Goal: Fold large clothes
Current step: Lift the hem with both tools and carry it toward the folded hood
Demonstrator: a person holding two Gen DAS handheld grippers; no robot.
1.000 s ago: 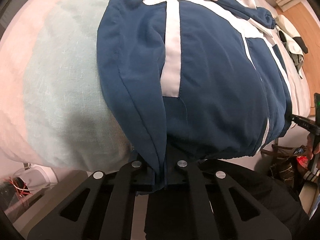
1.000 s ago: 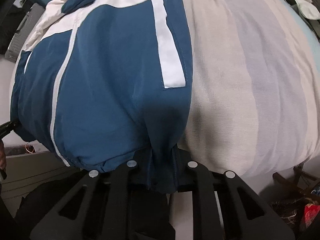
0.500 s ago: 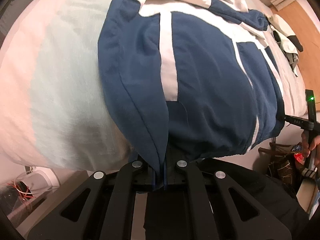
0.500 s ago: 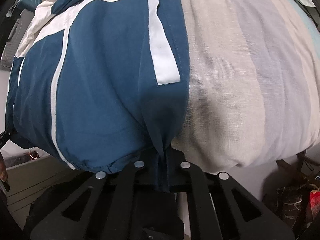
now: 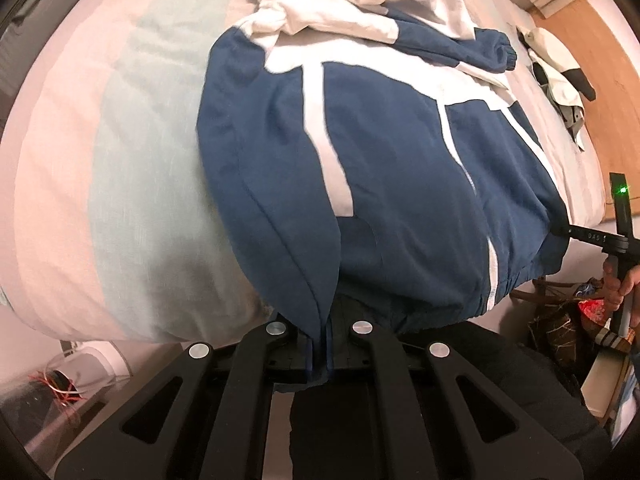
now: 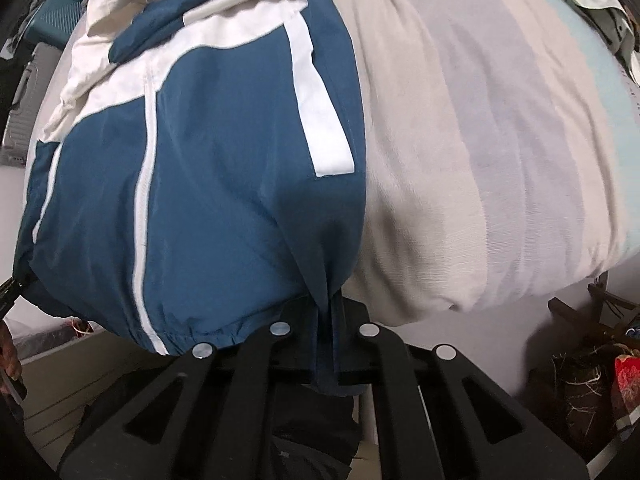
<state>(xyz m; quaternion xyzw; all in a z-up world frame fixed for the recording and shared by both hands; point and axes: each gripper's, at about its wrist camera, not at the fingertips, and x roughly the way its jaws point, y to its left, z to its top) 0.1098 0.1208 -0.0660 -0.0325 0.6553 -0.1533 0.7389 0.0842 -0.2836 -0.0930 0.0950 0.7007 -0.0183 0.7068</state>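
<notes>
The fingers (image 5: 276,344) of the left gripper (image 5: 320,354) are being kept clamped on one bottom corner of the navy-blue jacket with white stripes (image 5: 400,168); the other hem corner is being pinched by the right gripper (image 6: 326,354). The jacket is being held spread over the pastel-striped bed cover (image 6: 500,140), hem at the bed's edge. A black-and-white garment (image 5: 560,60) is lying well apart.
</notes>
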